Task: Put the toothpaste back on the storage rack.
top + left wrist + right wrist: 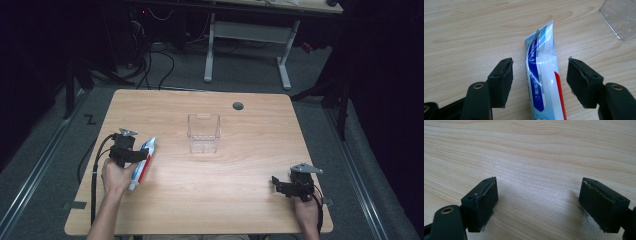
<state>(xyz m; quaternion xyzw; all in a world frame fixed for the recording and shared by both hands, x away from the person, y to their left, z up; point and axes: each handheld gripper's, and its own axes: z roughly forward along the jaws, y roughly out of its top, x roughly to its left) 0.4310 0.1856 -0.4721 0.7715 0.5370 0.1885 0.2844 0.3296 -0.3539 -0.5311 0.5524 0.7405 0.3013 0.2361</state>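
High view: the left gripper [131, 152] sits over a toothpaste tube [143, 162] lying on the wooden counter [240, 200], left of a clear bin [203, 133]. Left gripper view: fingers [501, 81] spread, straddling the tube without touching. Right gripper view: the right gripper [537, 205] has its fingers spread over bare counter.

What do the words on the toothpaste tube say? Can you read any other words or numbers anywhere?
Toothpaste tube: white writing runs along its blue band, but it is too small and blurred to read.
Clear plastic box: no words or numbers on it.
Wooden table: no writing on it.
Floor beside the table: a black mark shaped like a "Z".
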